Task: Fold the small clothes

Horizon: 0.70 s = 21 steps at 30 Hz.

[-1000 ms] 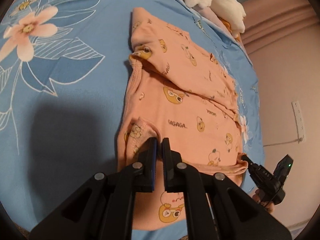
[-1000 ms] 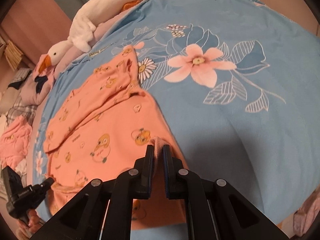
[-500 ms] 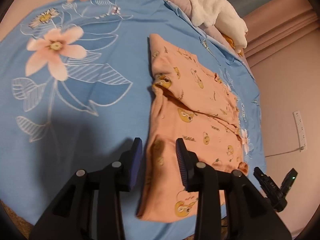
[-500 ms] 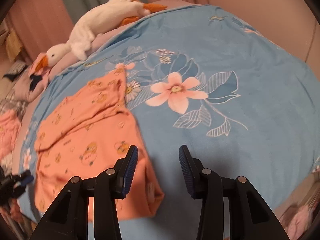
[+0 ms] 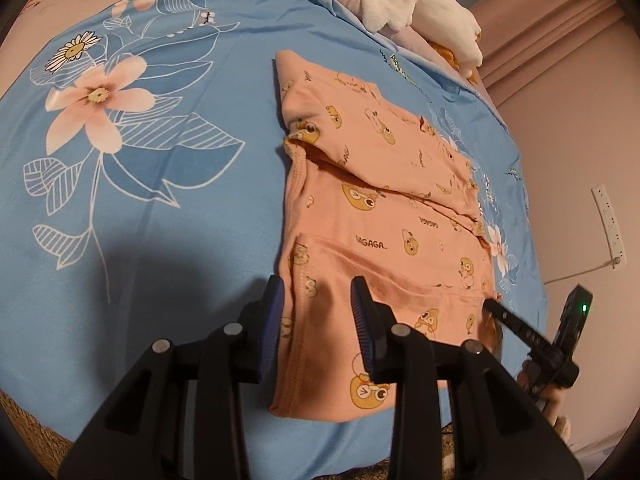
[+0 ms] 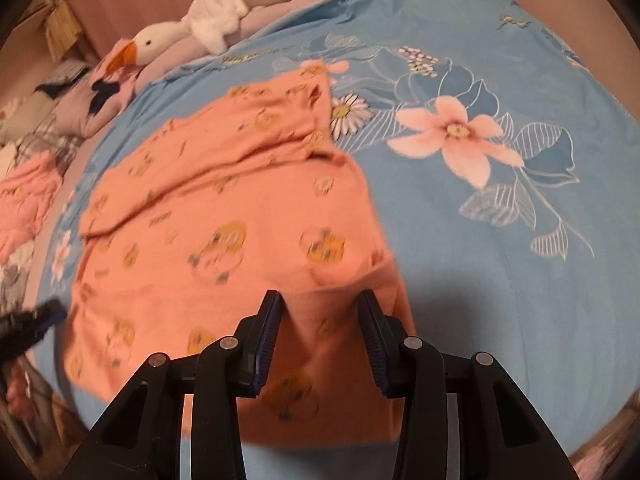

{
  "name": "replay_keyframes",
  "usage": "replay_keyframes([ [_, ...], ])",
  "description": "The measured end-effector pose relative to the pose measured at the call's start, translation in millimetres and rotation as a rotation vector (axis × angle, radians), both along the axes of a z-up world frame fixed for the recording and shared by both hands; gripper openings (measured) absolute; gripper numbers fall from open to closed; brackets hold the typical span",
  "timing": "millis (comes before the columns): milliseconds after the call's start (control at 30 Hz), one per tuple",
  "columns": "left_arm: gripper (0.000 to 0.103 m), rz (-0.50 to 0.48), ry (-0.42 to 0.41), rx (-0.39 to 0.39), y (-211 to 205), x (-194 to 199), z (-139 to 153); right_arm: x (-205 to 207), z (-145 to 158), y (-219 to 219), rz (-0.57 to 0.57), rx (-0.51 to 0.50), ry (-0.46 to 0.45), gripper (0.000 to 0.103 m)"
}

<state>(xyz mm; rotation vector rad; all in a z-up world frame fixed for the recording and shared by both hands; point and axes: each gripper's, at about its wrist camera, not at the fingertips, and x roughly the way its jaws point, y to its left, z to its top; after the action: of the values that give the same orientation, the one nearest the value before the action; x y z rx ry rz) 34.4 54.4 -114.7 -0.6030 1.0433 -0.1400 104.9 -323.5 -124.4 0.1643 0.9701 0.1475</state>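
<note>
Lying flat on the blue flowery sheet (image 5: 160, 208), the folded orange top (image 5: 384, 216) sits under both tools; the left gripper (image 5: 318, 320) and right gripper (image 6: 320, 332) hang spread apart, pinching nothing

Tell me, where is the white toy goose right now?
In the right wrist view, the toy goose lies at the top left, past the blue bedspread's far edge.
</note>
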Motion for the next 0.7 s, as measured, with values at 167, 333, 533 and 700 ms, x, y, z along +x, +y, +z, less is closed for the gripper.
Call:
replay_keyframes([
  [167,0.035,-0.023,-0.011,0.003,-5.5,1.5,3.4,-3.5,17.0,-12.9,-0.048,-0.022,-0.055,0.042],
  [333,0.047,-0.040,-0.015,0.065,-12.5,4.7,-0.4,-14.0,21.9,-36.7,-0.093,-0.020,-0.062,0.042],
  [533,0.045,-0.065,-0.007,0.084,-21.4,11.8,-10.0,-17.9,9.4,-27.1,-0.006,0.017,-0.027,0.043],
  [700,0.010,-0.067,-0.004,0.126,-28.0,16.0,-18.2,-10.8,1.0,-17.9,0.006,-0.003,-0.014,0.042],
])
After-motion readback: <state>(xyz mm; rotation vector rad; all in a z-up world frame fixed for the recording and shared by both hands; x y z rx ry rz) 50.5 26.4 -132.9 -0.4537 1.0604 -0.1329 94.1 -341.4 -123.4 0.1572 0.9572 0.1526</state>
